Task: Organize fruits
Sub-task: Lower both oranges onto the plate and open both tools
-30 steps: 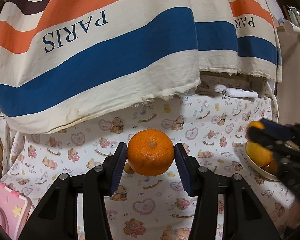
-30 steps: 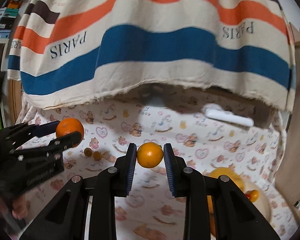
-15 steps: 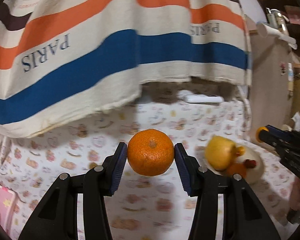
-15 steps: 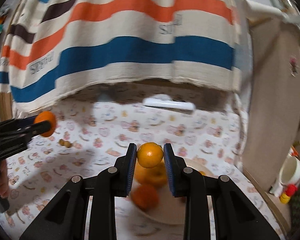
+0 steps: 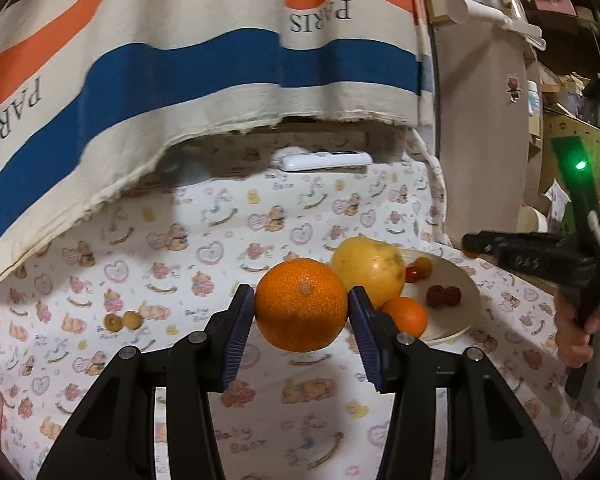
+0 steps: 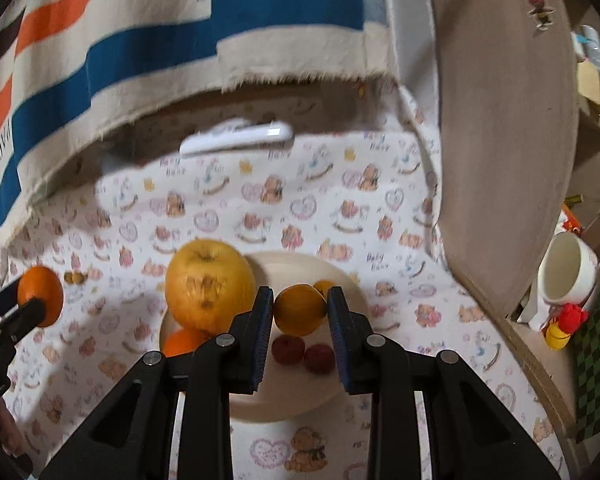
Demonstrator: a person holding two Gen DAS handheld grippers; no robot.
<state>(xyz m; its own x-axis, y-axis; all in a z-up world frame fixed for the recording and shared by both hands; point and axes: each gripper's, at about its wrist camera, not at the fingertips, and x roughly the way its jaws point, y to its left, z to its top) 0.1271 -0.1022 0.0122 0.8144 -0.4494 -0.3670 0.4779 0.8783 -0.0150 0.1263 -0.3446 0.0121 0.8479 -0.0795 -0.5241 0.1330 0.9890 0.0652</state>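
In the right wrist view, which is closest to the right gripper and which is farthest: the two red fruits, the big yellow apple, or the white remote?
1. Two red fruits, on the plate just beyond the right gripper.
2. Big yellow apple, left on the plate.
3. White remote, far back under the striped cloth.

the cream cloth with orange and blue stripes (image 5: 220, 64), hanging across the upper frame, reads "paris" upside down; the white bear-print table cover (image 5: 276, 182) reads "baby bear".
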